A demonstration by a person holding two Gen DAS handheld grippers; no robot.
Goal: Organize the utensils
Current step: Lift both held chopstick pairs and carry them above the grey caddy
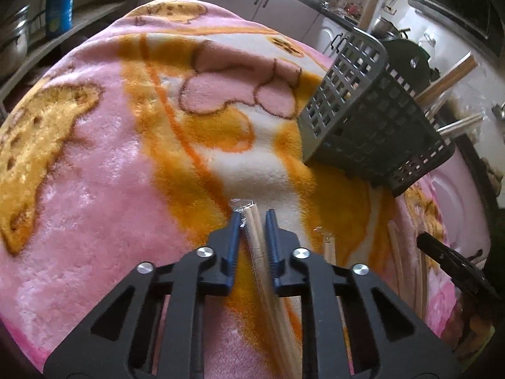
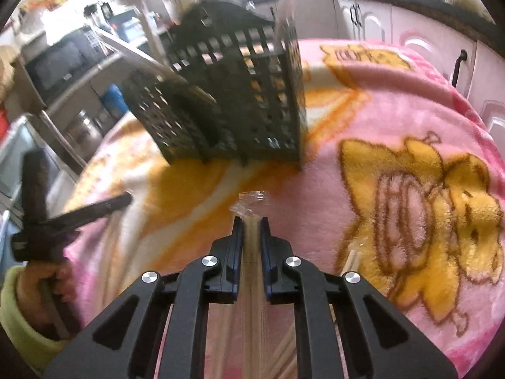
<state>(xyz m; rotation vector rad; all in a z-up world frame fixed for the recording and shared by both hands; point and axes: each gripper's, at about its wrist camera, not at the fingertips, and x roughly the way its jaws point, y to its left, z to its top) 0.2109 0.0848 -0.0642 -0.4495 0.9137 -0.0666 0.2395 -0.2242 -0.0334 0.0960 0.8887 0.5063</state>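
Note:
A dark grey perforated utensil basket (image 1: 372, 117) stands on the pink and orange blanket (image 1: 126, 145), with wrapped chopstick pairs sticking out of it (image 1: 448, 85). My left gripper (image 1: 252, 216) is closed around a wrapped pair of wooden chopsticks (image 1: 257, 252), the basket ahead to its right. My right gripper (image 2: 251, 221) is closed around another wrapped chopstick pair (image 2: 251, 246), the basket (image 2: 240, 101) straight ahead. More chopstick pairs lie on the blanket (image 1: 394, 252) and in the right wrist view (image 2: 353, 260).
The other gripper's black fingers show at the right edge of the left wrist view (image 1: 448, 262) and, with the hand, at the left of the right wrist view (image 2: 63, 218). Kitchen cabinets (image 2: 372, 22), a microwave (image 2: 60, 60) and pots (image 1: 15, 41) surround the blanket-covered surface.

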